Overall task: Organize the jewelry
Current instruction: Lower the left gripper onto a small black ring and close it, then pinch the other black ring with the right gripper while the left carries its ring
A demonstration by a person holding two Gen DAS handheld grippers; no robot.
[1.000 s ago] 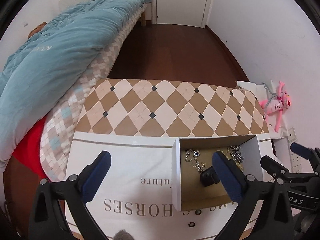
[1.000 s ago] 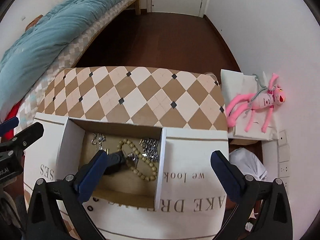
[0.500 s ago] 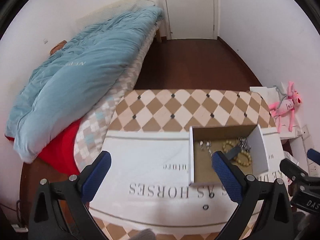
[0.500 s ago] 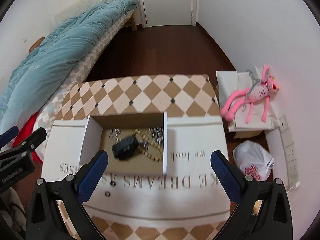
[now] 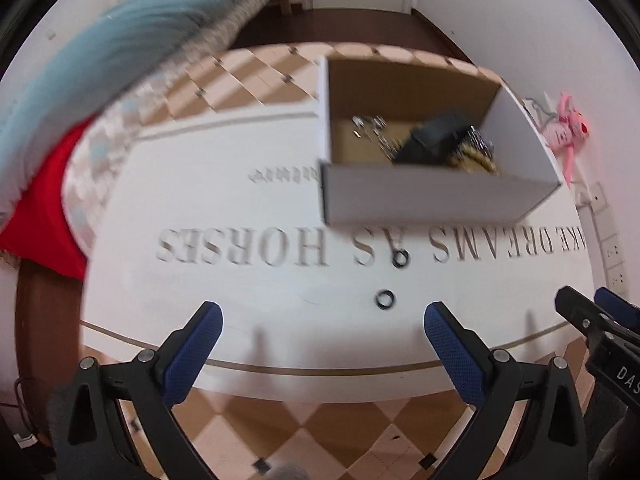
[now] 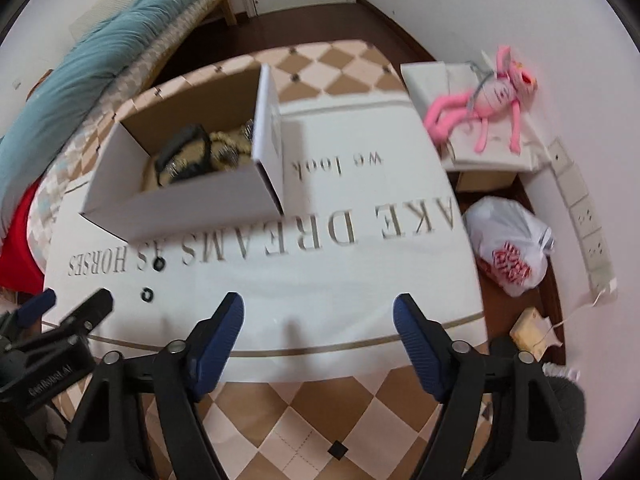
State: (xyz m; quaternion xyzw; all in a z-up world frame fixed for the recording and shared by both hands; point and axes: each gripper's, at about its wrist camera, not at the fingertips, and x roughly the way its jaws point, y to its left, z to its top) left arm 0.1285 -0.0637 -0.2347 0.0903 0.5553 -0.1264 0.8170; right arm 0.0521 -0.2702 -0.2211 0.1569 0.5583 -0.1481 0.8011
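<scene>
While my left gripper (image 5: pixel 320 326) and right gripper (image 6: pixel 318 318) hang wide apart, holding nothing, two rings (image 5: pixel 385 299) lie just ahead of the box (image 5: pixel 420 196), where beads (image 6: pixel 224 148) and a black case (image 5: pixel 432 136) sit; a pink toy (image 6: pixel 484 100) lies right of it.

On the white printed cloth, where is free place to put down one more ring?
Free: the white cloth between the "DREAMS" lettering and the right gripper, and left of the box. Crowded: the box inside, and near the two black rings.
</scene>
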